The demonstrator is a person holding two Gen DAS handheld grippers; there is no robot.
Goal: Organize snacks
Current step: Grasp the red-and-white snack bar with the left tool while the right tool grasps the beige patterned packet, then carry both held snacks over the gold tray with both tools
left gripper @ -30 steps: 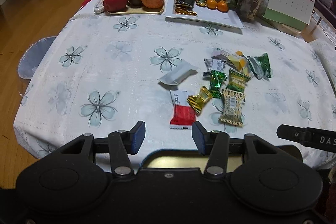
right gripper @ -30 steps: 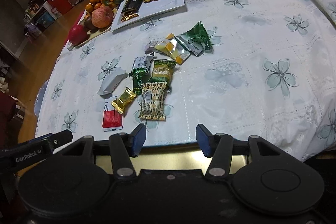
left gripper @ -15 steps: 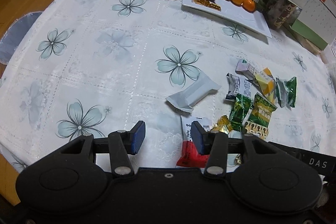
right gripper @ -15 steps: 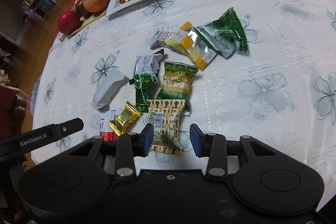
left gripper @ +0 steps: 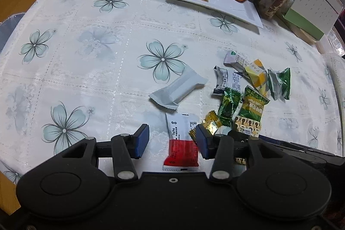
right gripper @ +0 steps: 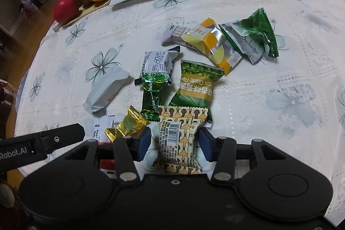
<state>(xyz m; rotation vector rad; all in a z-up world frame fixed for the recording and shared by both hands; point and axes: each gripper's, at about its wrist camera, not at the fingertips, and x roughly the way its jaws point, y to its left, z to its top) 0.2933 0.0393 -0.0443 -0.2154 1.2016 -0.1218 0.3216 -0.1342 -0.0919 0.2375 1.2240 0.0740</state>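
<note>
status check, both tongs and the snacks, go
Left tongs open over red-white packet. Right tongs opening, patterned packet between. Gold candy crowds both.

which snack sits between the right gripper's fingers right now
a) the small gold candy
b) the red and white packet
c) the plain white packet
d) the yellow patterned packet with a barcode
d: in the right wrist view the yellow patterned packet with a barcode lies between the right gripper pads, whose jaws are opening.
</note>
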